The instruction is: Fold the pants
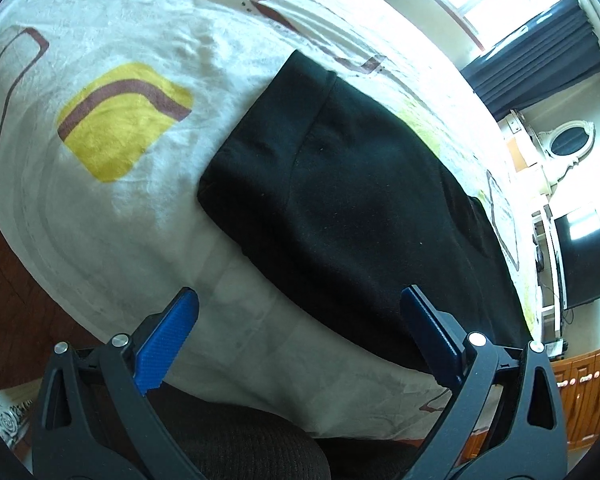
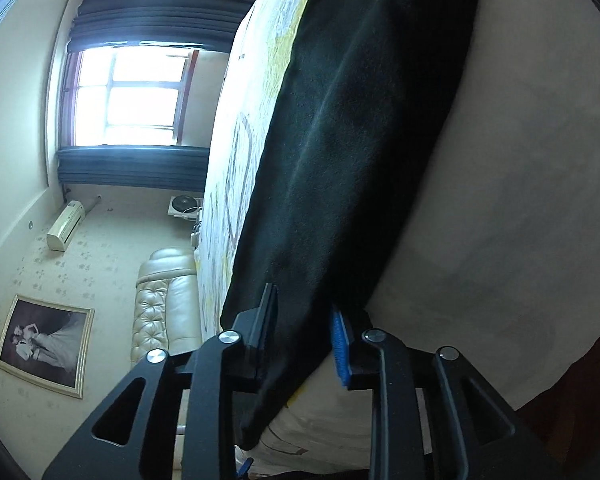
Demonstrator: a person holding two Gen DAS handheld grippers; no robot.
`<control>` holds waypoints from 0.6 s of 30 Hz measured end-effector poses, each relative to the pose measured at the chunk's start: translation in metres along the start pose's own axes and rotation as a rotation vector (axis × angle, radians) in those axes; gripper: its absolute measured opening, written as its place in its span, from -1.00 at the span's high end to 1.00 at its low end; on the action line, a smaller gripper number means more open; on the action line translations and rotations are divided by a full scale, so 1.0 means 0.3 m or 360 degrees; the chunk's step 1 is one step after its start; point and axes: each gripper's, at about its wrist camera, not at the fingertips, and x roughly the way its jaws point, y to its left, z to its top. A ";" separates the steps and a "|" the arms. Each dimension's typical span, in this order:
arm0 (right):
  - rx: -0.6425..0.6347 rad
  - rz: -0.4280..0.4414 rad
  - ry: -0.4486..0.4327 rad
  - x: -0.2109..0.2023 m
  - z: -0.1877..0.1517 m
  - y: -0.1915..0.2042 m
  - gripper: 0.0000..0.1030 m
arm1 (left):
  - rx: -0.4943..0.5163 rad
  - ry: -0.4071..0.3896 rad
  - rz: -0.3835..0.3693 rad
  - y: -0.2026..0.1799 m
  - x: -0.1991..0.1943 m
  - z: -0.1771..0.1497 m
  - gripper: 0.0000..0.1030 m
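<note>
Black pants [image 1: 360,200] lie folded lengthwise in a long strip on the patterned bed cover [image 1: 120,220]. My left gripper [image 1: 300,294] hovers open over the strip's near edge. Its blue pads [image 1: 168,340] stand wide apart and nothing sits between them. In the right wrist view the pants [image 2: 340,140] run away from the camera along the bed cover [image 2: 520,200]. My right gripper [image 2: 303,304] is at the strip's near end, turned on its side. Black cloth fills the gap between its fingers and touches both pads.
A dark television [image 1: 584,256] and an orange wooden cabinet [image 1: 588,396] stand past the bed on the right. Brown floor [image 1: 4,280] shows on the left. A bright window [image 2: 128,92] with blue curtains, a cream padded headboard [image 2: 168,300] and a framed picture [image 2: 44,344] are also in view.
</note>
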 end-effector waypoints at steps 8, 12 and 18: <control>-0.0098 0.0099 0.0321 0.166 -0.133 0.093 0.19 | 0.0341 -0.0187 -0.0022 -0.139 -0.070 -0.003 -0.95; -0.0186 0.0022 0.0386 0.242 -0.187 0.136 0.49 | 0.0367 -0.0147 -0.0043 -0.165 -0.032 0.015 -0.95; -0.0093 -0.0041 0.0420 0.245 -0.219 0.057 0.91 | 0.0370 -0.0120 0.0022 -0.154 0.013 0.036 -0.95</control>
